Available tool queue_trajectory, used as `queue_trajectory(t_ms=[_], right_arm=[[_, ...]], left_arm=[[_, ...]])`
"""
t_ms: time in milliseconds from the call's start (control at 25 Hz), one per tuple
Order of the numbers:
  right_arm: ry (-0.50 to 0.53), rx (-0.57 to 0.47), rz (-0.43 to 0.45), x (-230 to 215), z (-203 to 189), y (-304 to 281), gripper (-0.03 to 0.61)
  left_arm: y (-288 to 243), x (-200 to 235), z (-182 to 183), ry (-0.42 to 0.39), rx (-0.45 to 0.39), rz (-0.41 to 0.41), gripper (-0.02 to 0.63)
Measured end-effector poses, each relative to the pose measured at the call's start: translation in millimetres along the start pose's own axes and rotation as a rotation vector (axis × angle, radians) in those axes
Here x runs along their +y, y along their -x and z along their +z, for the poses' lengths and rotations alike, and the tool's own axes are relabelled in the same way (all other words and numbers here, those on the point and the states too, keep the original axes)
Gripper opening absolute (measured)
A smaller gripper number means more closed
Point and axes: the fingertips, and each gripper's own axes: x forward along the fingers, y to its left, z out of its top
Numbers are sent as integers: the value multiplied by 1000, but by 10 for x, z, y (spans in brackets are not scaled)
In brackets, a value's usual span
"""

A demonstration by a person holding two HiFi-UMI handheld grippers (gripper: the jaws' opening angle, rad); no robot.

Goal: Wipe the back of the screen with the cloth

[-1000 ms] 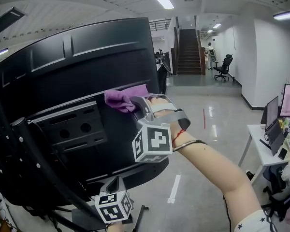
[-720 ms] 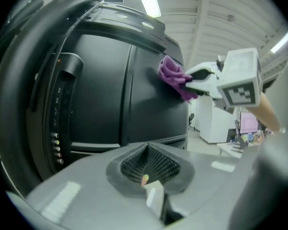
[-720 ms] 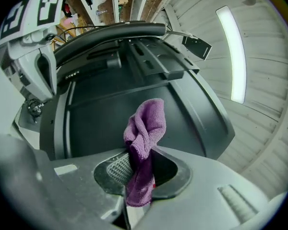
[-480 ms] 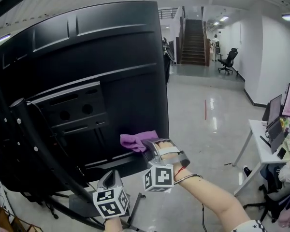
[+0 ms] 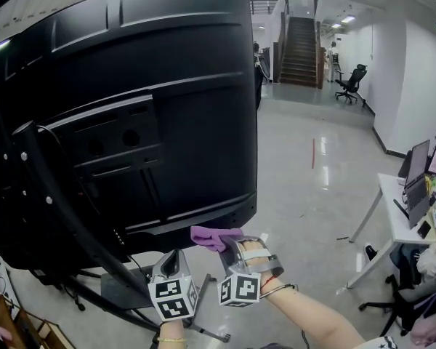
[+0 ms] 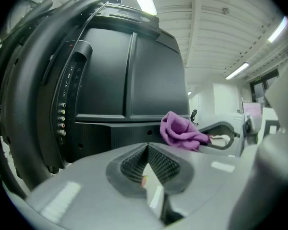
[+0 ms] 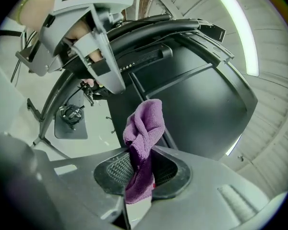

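Note:
The big black screen point(image 5: 131, 107) shows its back, tilted on a stand. A purple cloth point(image 5: 214, 236) sits just under the screen's lower edge, with my right gripper point(image 5: 227, 244) shut on it. In the right gripper view the cloth point(image 7: 144, 128) sticks up from between the jaws of this gripper point(image 7: 141, 169), before the screen point(image 7: 197, 104). My left gripper point(image 5: 174, 259) is beside it on the left, low under the screen, shut with nothing in it. The left gripper view shows its jaws point(image 6: 148, 150) closed together, and the cloth point(image 6: 180, 131) to the right.
A black stand strut point(image 5: 58, 202) with cables crosses the screen's back at the left, above a grey base plate point(image 5: 123, 289). A white desk point(image 5: 392, 227) with laptops is at the right. Shiny floor point(image 5: 305, 166) runs to stairs point(image 5: 301, 42) and an office chair point(image 5: 352, 82).
My right gripper has carried the cloth down the screen's back, from its middle to just below the lower edge. The left gripper stayed low.

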Motion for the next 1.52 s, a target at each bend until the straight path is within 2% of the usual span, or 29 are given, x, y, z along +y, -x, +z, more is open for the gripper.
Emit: queue_trajectory(t_ms=[280,360,440,640,720,760,920,1120,1520], right_arm=[[-55,62,68,501,-282,-28,71],[-117,49,75,511,-295,40,71],[-282,4,96,485,-246,159,71],[-858,-170,176,341,6,600,71],[-1013,-220,191,306,65,765,71],[-1058,-236,196,301,81,830,71],[-1129,-256,210,322,99,987,71],[-1109,-221,202,347,47,966,69],[-1139,-179,187,330,-95,934,67]], left_arm=[[-26,-114,-368,-27,61,-7,8],[-2,-135,-395,-24,66,-6,8],[53,-163,-396,-21,69,-5,8],[287,-351,-408,-2,80,-46,8],[397,-433,-389,8,69,-61,8],[446,-467,-377,11,64,-66,8],[585,-564,-346,25,48,-79,8],[626,-543,-350,27,43,-69,8],[648,-437,-375,50,47,-50,8]])
